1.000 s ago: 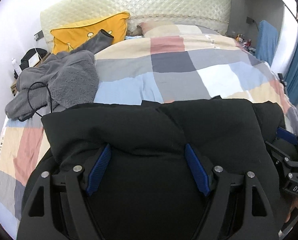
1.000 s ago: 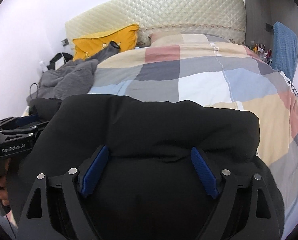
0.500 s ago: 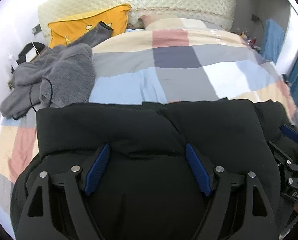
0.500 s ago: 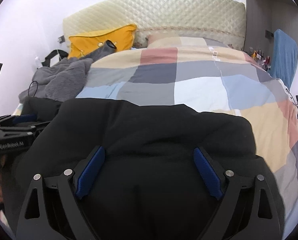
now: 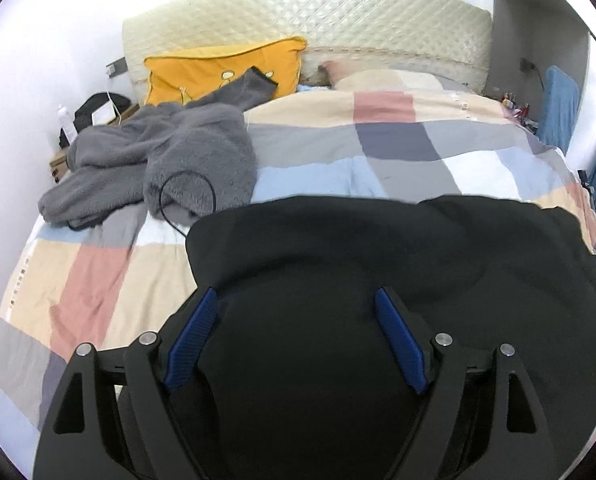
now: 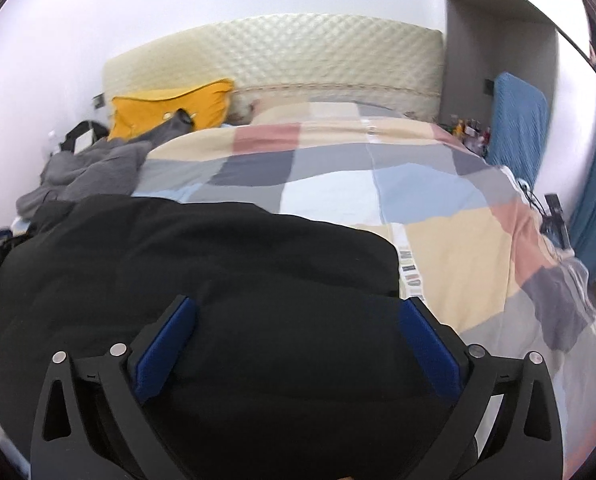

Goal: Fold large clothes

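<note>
A bulky black garment [image 5: 377,252] lies folded on the near part of the bed, and it fills the lower half of the right wrist view [image 6: 202,256] too. My left gripper [image 5: 298,304] is open, its blue pads spread wide with the black fabric bulging between them. My right gripper [image 6: 298,312] is also open, pads wide apart over the garment's right end. The fabric hides whether either pad touches it. A grey fleece garment [image 5: 170,156] lies crumpled at the bed's far left.
The bed has a checked quilt [image 5: 397,144] in pastel squares. A yellow pillow [image 5: 218,68] leans on the quilted headboard [image 5: 317,16]. A nightstand with a bag [image 5: 94,112] stands at the left. A blue towel [image 6: 513,124] hangs at the right.
Both grippers have moved: the left view now shows more quilt at the left, the right view more at the right. The black garment's far edge sits lower. The jaws stay spread.
</note>
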Available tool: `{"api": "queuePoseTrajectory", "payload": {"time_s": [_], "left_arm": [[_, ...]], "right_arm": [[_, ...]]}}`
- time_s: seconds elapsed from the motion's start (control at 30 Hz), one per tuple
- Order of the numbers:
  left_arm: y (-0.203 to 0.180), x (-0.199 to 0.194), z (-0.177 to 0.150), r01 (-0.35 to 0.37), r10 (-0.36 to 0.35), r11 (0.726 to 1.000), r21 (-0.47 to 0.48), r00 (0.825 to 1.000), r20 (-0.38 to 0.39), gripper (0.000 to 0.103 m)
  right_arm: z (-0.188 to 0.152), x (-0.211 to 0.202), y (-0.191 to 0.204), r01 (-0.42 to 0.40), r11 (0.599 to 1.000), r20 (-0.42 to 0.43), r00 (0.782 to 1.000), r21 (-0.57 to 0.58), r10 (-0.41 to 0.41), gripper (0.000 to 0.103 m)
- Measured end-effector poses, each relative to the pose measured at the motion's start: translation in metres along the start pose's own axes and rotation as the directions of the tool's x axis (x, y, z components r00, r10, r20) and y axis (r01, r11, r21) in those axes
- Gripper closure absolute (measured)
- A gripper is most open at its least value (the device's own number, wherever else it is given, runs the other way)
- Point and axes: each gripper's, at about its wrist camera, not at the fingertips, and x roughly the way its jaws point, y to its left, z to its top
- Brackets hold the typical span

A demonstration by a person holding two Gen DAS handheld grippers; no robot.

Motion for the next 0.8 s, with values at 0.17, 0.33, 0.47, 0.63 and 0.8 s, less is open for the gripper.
{"api": "queuePoseTrajectory", "payload": {"time_s": [0.17,0.33,0.47,0.63,0.8], "left_arm": [[-0.002,0.01,-0.007,-0.004,0.004,1.0,0.022,1.0,-0.005,0.022],[-0.005,0.017,-0.013,-0.004,0.004,1.0,0.02,1.0,-0.006,0.021],[-0.009,0.015,-0.012,-0.025,0.024,0.999,0.026,1.0,0.012,0.02],[-0.016,-0.013,-0.001,0.029,-0.029,1.0,0.012,0.997,0.065,0.02],[-0.051,-0.024,0.003,0.12,-0.125,0.991,0.055,0.988,0.095,0.02]], "right_arm": [[-0.005,0.015,0.001,0.012,1.0,-0.014,1.0,-0.012,-0.012,0.001],[-0.017,0.031,-0.008,-0.03,0.999,-0.007,1.0,0.045,0.03,0.001],[-0.014,0.033,-0.01,-0.03,0.997,-0.026,0.999,0.066,0.031,0.001],[0.006,0.003,0.001,-0.056,0.994,0.056,0.997,0.092,0.051,0.001],[0.014,0.003,0.035,-0.124,0.991,0.049,0.991,0.046,0.121,0.001]]}}
